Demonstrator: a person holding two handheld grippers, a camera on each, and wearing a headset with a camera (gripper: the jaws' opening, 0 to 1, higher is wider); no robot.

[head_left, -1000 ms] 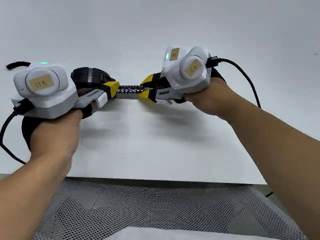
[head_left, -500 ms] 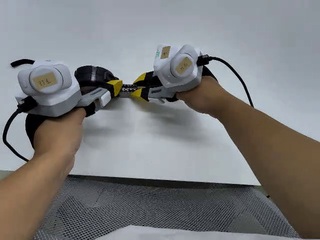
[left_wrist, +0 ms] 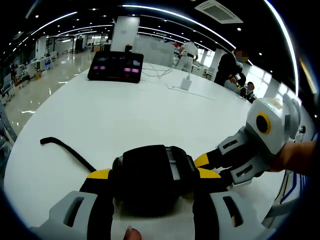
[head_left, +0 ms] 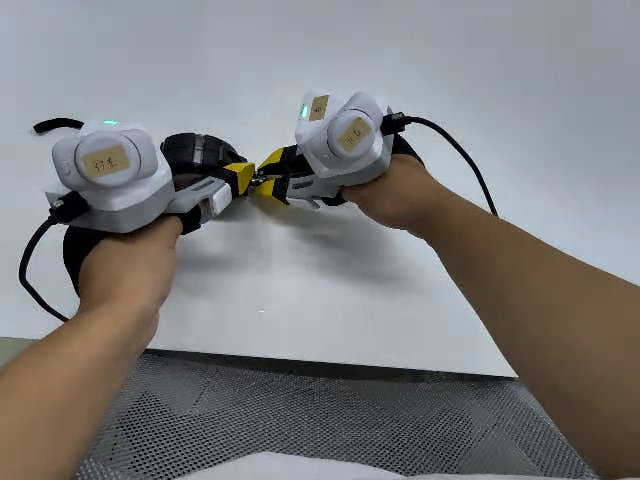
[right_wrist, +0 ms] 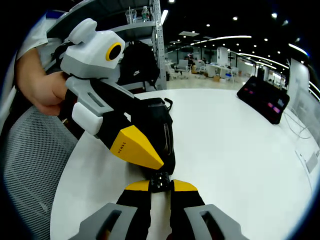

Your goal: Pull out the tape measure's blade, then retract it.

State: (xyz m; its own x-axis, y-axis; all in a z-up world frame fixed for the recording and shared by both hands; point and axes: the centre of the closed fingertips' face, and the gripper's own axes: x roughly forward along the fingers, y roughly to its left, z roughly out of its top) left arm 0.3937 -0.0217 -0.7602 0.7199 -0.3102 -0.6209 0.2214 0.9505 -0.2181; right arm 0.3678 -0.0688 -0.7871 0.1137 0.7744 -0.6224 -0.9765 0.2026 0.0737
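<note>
**Desk:** What is going on at the white counter (head_left: 300, 290)?

**Photographer:** A person is working two handheld grippers over it, holding a black tape measure (head_left: 195, 152) just above the surface. The left tongs (left_wrist: 152, 175) are clamping the tape measure from both sides, jaws closed firmly on it. The right tongs (head_left: 270, 174) are meeting it nose to nose.

**Desk:** And what are the right tongs gripping?

**Photographer:** They are pinching shut on the end hook (right_wrist: 160, 180) of the blade, right at the tape measure's mouth. Hardly any blade is showing between the two grippers.

**Desk:** So which step are we looking at?

**Photographer:** With the blade almost fully housed, it is reading as one end of the stroke: either the pull is just starting or the retraction is finishing. I cannot tell which.

**Desk:** What is the next move asking for?

**Photographer:** If pulling, a straight draw away while the left tongs are bracing. If retracting, easing the hook home before letting go.
</note>
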